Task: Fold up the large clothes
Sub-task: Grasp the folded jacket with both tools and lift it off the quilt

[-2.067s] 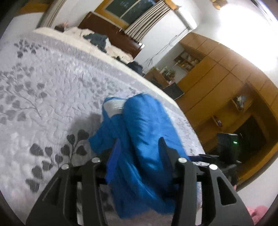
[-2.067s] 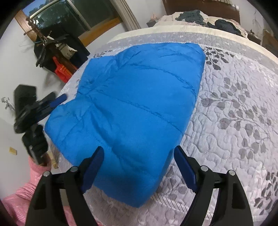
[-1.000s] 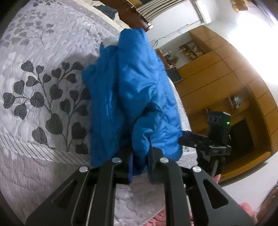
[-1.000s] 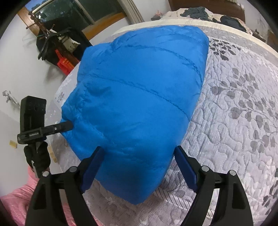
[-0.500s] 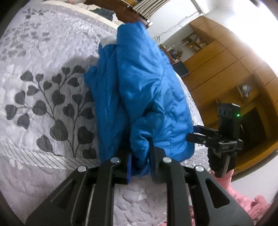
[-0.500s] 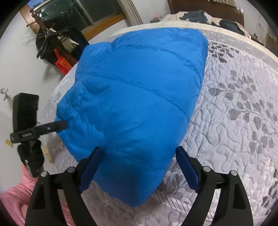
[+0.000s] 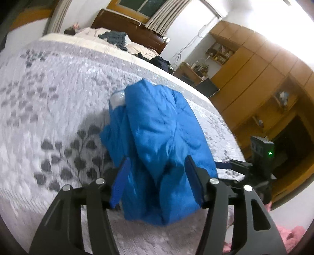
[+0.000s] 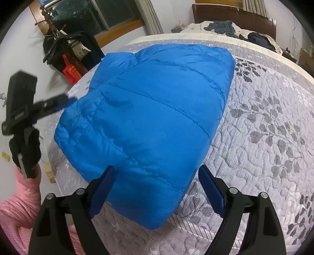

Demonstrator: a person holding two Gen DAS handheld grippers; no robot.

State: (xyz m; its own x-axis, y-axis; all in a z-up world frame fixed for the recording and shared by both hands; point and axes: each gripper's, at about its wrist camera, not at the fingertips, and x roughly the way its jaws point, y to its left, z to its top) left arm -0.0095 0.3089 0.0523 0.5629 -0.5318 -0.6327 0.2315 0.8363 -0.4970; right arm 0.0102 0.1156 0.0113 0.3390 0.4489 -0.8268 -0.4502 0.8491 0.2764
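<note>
Blue and puffy, the quilted jacket (image 8: 149, 121) lies folded into a thick bundle on the grey leaf-patterned bedspread (image 8: 265, 137), near the edge of the bed where the person in a pink sleeve (image 8: 17, 206) stands. The right gripper (image 8: 157, 188) is spread wide with the bundle's near corner lying between its blue pads, gripping nothing. The left gripper (image 7: 157, 176) is likewise spread, straddling the jacket's crumpled end without pinching it.

A home bedroom: a quilted bed (image 7: 58, 102), wooden headboard (image 7: 127, 33), curtained window (image 7: 149, 7), and wardrobes (image 7: 261, 64).
</note>
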